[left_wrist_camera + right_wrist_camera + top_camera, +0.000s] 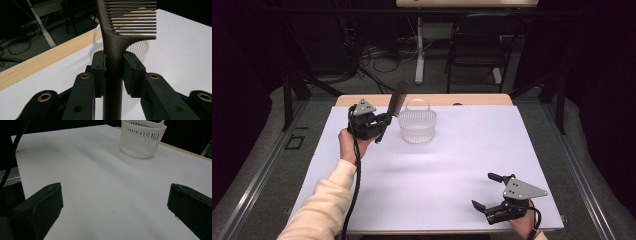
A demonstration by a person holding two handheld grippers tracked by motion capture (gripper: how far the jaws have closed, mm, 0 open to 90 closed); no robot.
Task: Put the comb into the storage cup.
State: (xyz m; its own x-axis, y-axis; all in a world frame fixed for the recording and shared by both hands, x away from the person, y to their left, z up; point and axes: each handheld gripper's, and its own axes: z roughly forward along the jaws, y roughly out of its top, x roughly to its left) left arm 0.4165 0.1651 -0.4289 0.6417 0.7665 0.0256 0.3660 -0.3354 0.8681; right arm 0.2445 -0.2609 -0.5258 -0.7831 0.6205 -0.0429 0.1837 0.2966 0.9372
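A dark brown comb [397, 100] [113, 47] stands tilted up and to the right, its handle clamped in my left gripper [384, 121] [113, 71], which is shut on it. The comb's teeth reach toward a white slotted basket [417, 125] [140, 48] [142, 137] with a hoop handle, standing at the back middle of the white sheet. The left gripper hovers just left of the basket. My right gripper [487, 191] [113, 206] rests near the front right corner of the sheet, jaws wide apart with nothing between them.
A white sheet [452, 160] covers the wooden table [482, 99], whose bare strip shows at the back edge. Behind the table stand a black chair [477, 45] and a white table leg [419, 55] among cables on the floor.
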